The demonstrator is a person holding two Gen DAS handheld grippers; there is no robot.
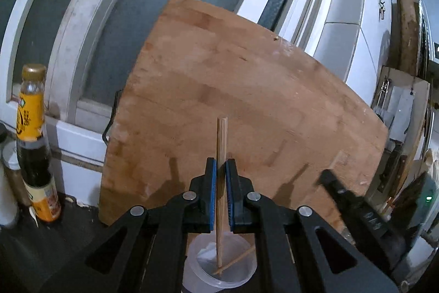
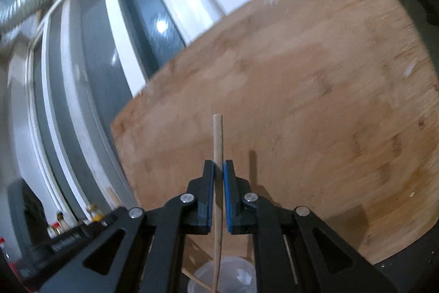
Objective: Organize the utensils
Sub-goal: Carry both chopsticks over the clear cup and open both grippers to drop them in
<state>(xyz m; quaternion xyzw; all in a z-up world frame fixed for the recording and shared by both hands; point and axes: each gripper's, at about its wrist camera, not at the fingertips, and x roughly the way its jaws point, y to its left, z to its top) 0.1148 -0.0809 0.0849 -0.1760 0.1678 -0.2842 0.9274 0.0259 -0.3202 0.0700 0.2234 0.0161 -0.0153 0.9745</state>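
Observation:
In the left wrist view my left gripper [image 1: 221, 164] is shut on a wooden chopstick [image 1: 221, 139] that stands upright. Its lower end reaches into a clear plastic cup [image 1: 192, 260], where another thin stick [image 1: 238, 258] lies slanted. In the right wrist view my right gripper [image 2: 218, 165] is shut on a second upright chopstick [image 2: 217, 136], and its lower end hangs over the same cup [image 2: 238, 276]. Both grippers face a large wooden cutting board [image 1: 219, 73] that leans against the window. The right gripper [image 1: 326, 176] also shows blurred at the lower right of the left wrist view.
A dark sauce bottle [image 1: 34, 142] with a yellow label stands at the left on the dark counter. Several small bottles [image 2: 93, 213] sit by the window sill. A knife rack [image 1: 397, 128] stands at the far right. A metal duct [image 2: 27, 4] runs along the upper left.

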